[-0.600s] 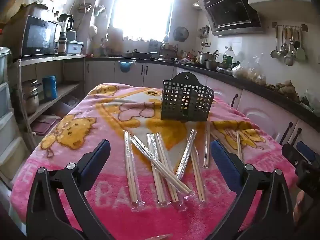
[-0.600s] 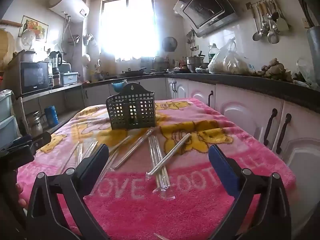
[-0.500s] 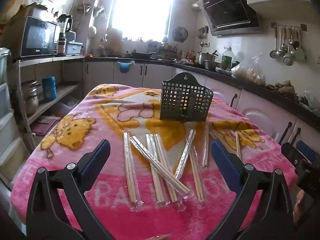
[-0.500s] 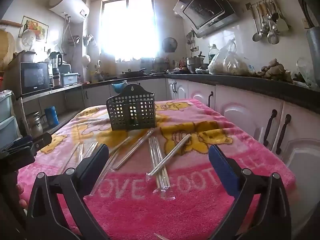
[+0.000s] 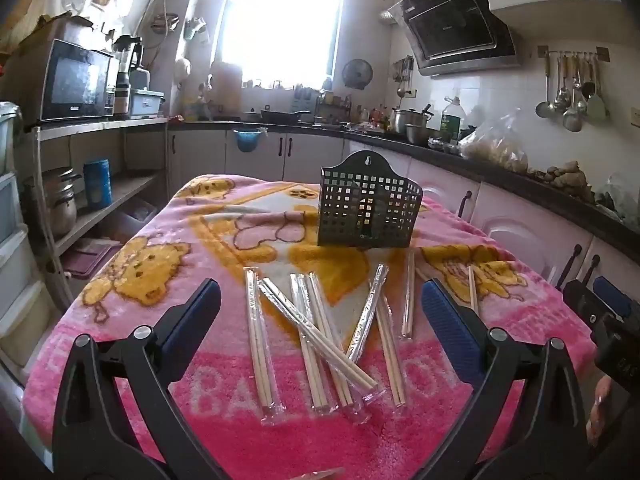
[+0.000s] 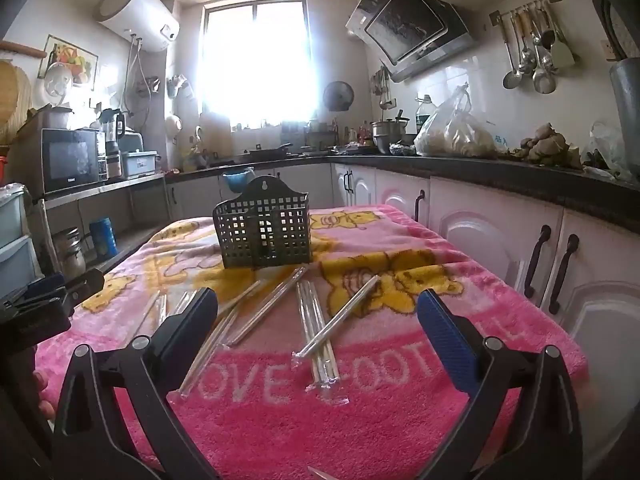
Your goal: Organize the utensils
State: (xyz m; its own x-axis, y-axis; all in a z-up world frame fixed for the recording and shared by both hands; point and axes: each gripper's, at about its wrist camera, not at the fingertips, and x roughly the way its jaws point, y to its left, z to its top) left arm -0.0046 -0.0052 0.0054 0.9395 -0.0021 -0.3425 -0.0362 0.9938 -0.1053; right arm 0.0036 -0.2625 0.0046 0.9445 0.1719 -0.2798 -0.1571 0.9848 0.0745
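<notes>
Looking across the bench (image 5: 132,280) from left to right, the job seems not yet started. The bench wears a pink blanket with yellow bears.

At the lower left of the left wrist view, the left tool (image 5: 320,312) hangs spread wide with nothing in it. Its two blue pads are far apart, and the wrapped chopsticks (image 5: 316,332) lie on the blanket between them, in the middle of the frame. They are long wooden sticks in clear plastic sleeves. Some lie side by side and some cross over each other. None is picked up.

Up above them, in the middle of the frame, stands the dark holder (image 5: 368,212) with little square holes. No chopsticks show inside it, as far as I can tell.

At the right edge peeks the right tool (image 5: 600,312). In its own view the right tool (image 6: 318,316) is spread wide too and grips nothing. More wrapped chopsticks (image 6: 320,320) lie loose below the holder (image 6: 264,232).

So I think every pack still needs to be picked up and put in the holder.
</notes>
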